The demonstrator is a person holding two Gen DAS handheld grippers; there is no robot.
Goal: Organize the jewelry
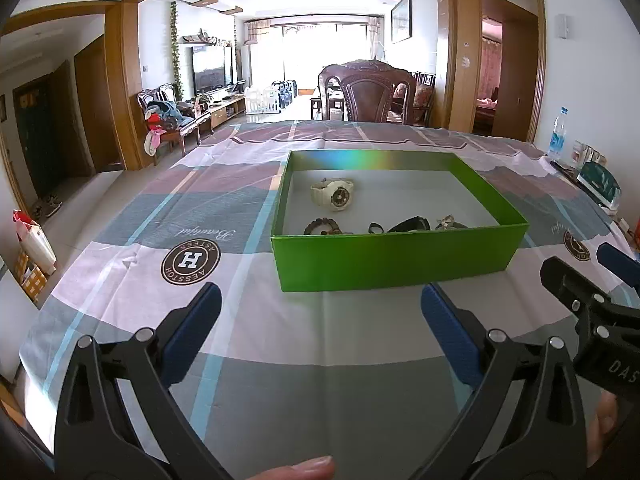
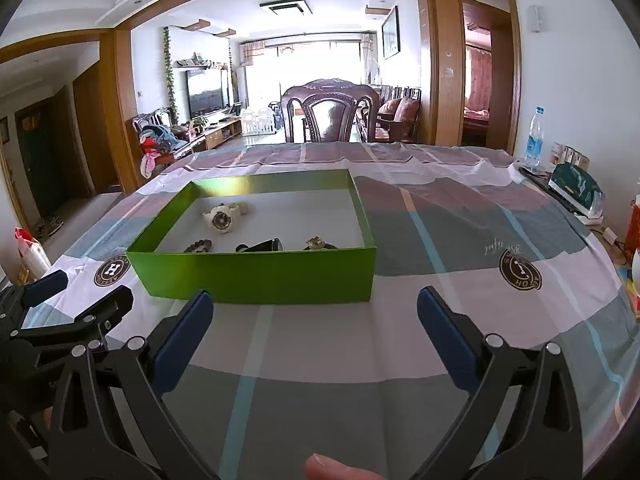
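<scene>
While both grippers, left (image 1: 320,308) and right (image 2: 314,312), hover spread and empty, green box (image 1: 394,258) holds white watch (image 1: 333,194), maybe bracelets.

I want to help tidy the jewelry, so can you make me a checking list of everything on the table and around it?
Surface: table under a checked cloth, flat, some creases.
Job's things: green box, open; inside it a white watch, a bead bracelet, a black watch and a small ornament, lying apart.
Clutter: water bottle and a dark green packet at the table's far right edge.
Grippers: left gripper and right gripper both open, empty, short of the box.
Cables: nothing seen.
Surroundings: wooden chair behind the table; living room with a television.
</scene>
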